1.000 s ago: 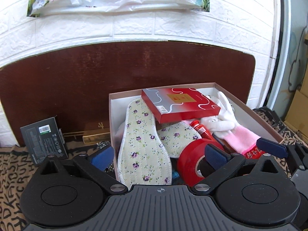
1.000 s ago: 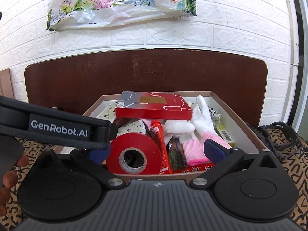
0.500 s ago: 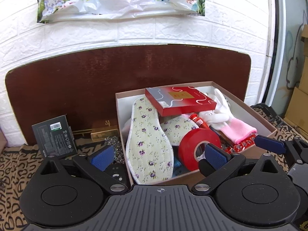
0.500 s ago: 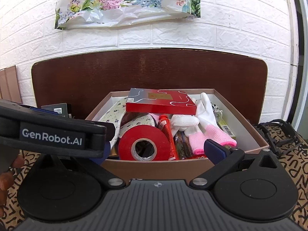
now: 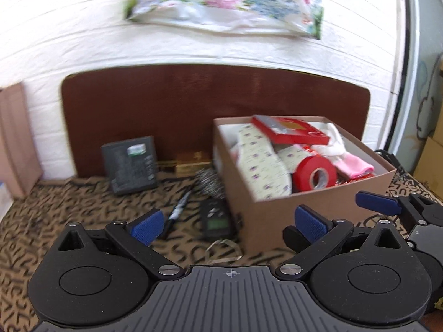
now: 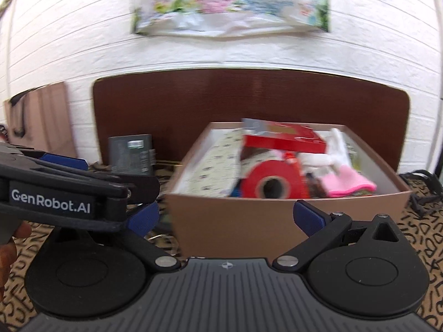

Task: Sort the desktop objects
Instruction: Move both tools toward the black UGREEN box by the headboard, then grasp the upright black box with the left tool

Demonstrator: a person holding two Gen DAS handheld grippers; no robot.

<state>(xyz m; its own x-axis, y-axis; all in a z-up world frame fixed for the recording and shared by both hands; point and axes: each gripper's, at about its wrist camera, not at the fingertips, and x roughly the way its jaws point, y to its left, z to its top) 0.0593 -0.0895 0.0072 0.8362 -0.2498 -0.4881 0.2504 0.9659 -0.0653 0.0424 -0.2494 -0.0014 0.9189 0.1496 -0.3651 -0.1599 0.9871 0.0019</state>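
Box [image 5: 310,207] at right rear of patterned cloth [image 5: 69,210], packed full. Pen [image 5: 177,210], dark device [image 5: 216,221] loose at its left wall, unsorted. Left gripper [image 5: 227,221] and right gripper [image 6: 225,215] released, empty, nearer than box, likely ready for pen.

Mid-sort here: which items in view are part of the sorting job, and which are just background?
Job items:
cardboard box
red tape roll
floral insole
red flat box
pink-cuffed gloves
pen
black device
dark grey box

Background:
floral bag
brown headboard
patterned cloth
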